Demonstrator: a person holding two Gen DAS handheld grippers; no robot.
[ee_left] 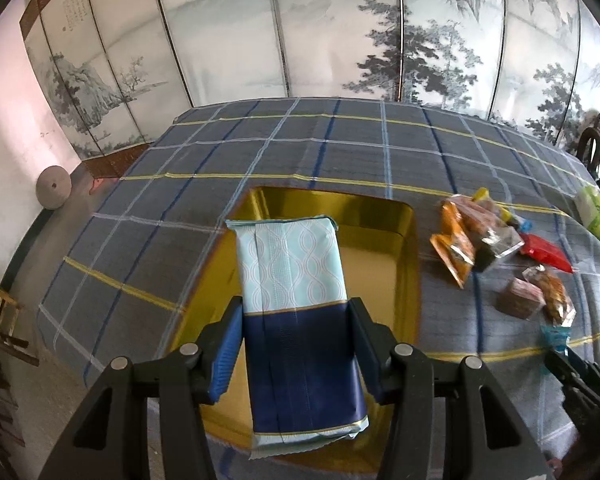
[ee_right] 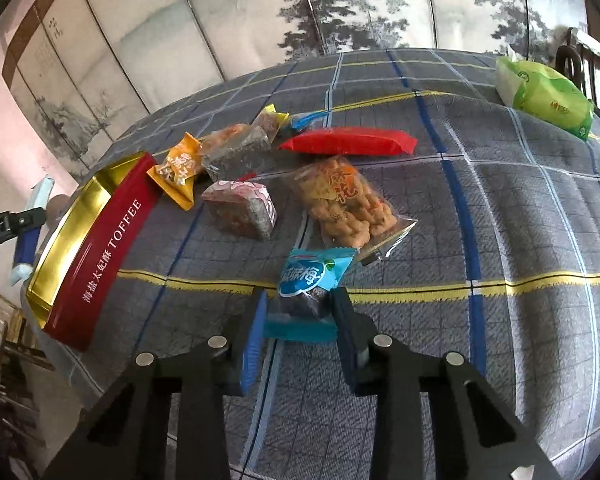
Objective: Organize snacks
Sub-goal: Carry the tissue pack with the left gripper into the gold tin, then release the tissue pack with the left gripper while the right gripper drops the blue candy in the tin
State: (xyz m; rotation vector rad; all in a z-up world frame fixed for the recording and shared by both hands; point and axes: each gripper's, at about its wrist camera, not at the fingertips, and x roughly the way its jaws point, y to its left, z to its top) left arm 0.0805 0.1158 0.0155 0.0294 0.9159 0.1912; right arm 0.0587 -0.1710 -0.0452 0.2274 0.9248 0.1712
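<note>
My left gripper (ee_left: 296, 316) is shut on a long blue-and-pale-blue packet (ee_left: 296, 300) and holds it over the gold inside of the red toffee box (ee_left: 406, 240). In the right wrist view the box (ee_right: 100, 252) sits at the left, with the left gripper and its packet (ee_right: 30, 232) beyond it. My right gripper (ee_right: 300, 312) is shut on a small blue plum candy packet (ee_right: 312, 280) at the table's near side. Loose snacks lie ahead: a clear bag of fried twists (ee_right: 344, 200), a red packet (ee_right: 348, 142), a pink wrapped cake (ee_right: 240, 208), an orange packet (ee_right: 178, 172).
The table wears a grey plaid cloth (ee_right: 500, 220). A green tissue pack (ee_right: 544, 96) lies at the far right by a dark wooden chair (ee_right: 592, 64). A painted folding screen (ee_left: 300, 28) stands behind the table. The snack pile also shows in the left wrist view (ee_left: 492, 244).
</note>
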